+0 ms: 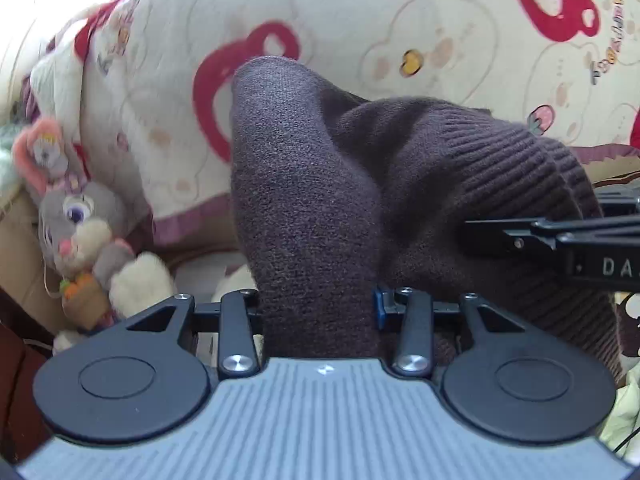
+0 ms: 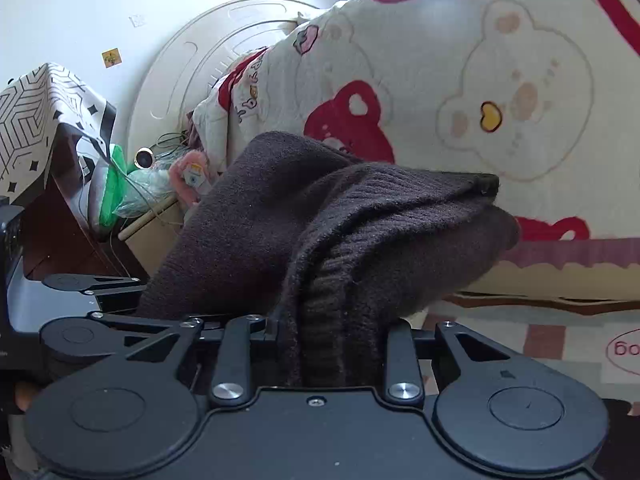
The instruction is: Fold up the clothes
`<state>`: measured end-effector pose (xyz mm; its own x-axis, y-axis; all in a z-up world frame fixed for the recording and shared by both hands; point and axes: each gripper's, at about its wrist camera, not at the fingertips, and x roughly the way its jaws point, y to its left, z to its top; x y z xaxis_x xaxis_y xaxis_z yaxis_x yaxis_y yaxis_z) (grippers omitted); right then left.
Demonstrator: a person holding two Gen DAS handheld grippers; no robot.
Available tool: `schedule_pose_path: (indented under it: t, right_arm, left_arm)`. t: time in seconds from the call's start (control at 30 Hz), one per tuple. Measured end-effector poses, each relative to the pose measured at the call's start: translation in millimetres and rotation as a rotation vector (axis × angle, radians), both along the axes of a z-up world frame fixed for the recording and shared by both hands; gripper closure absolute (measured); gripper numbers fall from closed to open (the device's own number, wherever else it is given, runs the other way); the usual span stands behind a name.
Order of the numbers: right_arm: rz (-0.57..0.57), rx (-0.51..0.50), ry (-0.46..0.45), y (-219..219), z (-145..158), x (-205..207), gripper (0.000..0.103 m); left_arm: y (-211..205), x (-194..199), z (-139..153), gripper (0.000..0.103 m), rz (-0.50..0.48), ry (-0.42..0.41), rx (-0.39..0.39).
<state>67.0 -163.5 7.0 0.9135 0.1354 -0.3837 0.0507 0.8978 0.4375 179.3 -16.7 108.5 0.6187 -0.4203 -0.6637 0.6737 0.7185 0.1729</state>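
Beyond both sets of fingers: cream quilt (image 1: 360, 12) with red bears, plush rabbit (image 1: 76, 216) left. Left gripper (image 1: 318, 312) and right gripper (image 2: 332, 336) each clamp the brown sweater (image 1: 304, 184). Lettering "DA" shows on the right gripper.

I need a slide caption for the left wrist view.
Left tool grips a dark brown knit sweater above a bear-print quilt, plush rabbit alongside.

Bright daylight, top glare, blurred fisheye edges.

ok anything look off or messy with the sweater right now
Yes: the sweater is bunched in a lumpy heap between both sets of fingers rather than flat on the quilt. No damage shows.
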Motion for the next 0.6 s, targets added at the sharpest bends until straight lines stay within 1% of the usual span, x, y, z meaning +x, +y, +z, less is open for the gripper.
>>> schedule_pose_path:
  t: [0.07, 0.2, 0.27, 0.3, 0.33, 0.37, 0.4, 0.43, 0.47, 0.5, 0.53, 0.57, 0.6]
  right_arm:
    - [0.031, 0.007, 0.001, 12, -15, 10, 0.07]
    - [0.064, -0.003, 0.006, 26, -43, 28, 0.07]
    - [0.079, 0.004, 0.016, 26, -49, 42, 0.07]
    - [0.086, 0.009, 0.017, 23, -49, 50, 0.07]
    - [0.092, 0.01, 0.012, 20, -48, 58, 0.07]
    - [0.1, 0.038, 0.002, 16, -48, 70, 0.07]
    - [0.111, 0.095, -0.012, 7, -54, 82, 0.069]
    - [0.122, 0.158, -0.028, -2, -60, 94, 0.064]
    - [0.117, 0.203, -0.025, -13, -75, 110, 0.062]
    - [0.092, 0.226, 0.028, -23, -94, 126, 0.046]
    - [0.064, 0.245, 0.092, -32, -114, 140, 0.044]
    - [0.053, 0.29, 0.168, -42, -138, 152, 0.044]
    - [0.045, 0.343, 0.204, -50, -160, 155, 0.052]
  left_arm:
    - [9, 13, -16, 0.062, 0.028, 0.0, 0.016]
    - [13, 27, -46, 0.062, 0.049, -0.019, 0.058]
    - [16, 39, -55, 0.062, 0.068, 0.003, 0.052]
    - [19, 48, -59, 0.062, 0.081, 0.022, 0.037]
    - [23, 59, -61, 0.062, 0.1, 0.043, 0.01]
    - [27, 72, -62, 0.061, 0.127, 0.066, -0.024]
    - [31, 86, -64, 0.06, 0.171, 0.092, -0.07]
    - [35, 102, -69, 0.057, 0.221, 0.116, -0.123]
    - [38, 119, -75, 0.048, 0.261, 0.134, -0.171]
    - [41, 136, -85, 0.044, 0.298, 0.154, -0.216]
    - [45, 153, -101, 0.04, 0.332, 0.192, -0.247]
    - [51, 167, -120, 0.044, 0.39, 0.255, -0.26]
    - [59, 173, -139, 0.053, 0.502, 0.319, -0.277]
